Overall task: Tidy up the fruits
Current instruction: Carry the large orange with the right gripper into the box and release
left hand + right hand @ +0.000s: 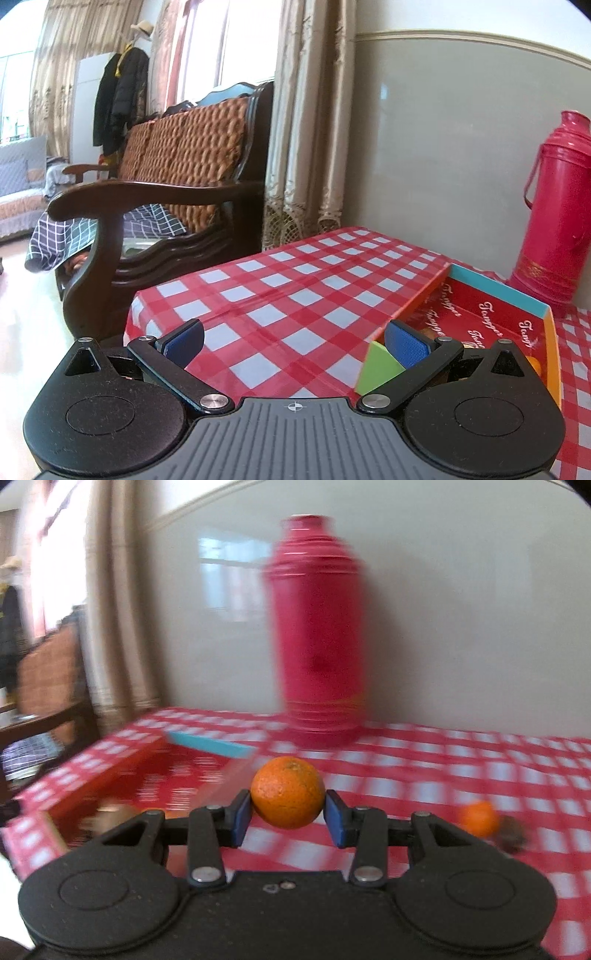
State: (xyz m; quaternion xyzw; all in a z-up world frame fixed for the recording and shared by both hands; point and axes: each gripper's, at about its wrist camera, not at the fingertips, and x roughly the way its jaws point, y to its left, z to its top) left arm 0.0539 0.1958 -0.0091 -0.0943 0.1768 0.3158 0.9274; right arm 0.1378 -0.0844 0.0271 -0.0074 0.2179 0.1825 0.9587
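My right gripper (pixel 288 814) is shut on an orange (pixel 288 792) and holds it above the checked table, just right of the shallow red box (pixel 147 775). The right wrist view is blurred by motion. A second, smaller orange (pixel 478 818) lies on the tablecloth to the right, next to a dark brown thing (pixel 511 836). Something brownish (pixel 114 814) lies in the box's near end. My left gripper (pixel 293 341) is open and empty, low over the table's left part, its right finger beside the box's green corner (pixel 376 369). The box (pixel 491 314) has red printed lining and a blue far wall.
A tall red thermos (pixel 317 635) stands at the back against the grey wall; it also shows in the left wrist view (pixel 554 210). A dark wooden armchair (pixel 155 206) stands left of the table, beside curtains (pixel 306 129). The red-and-white checked tablecloth (pixel 280 291) covers the table.
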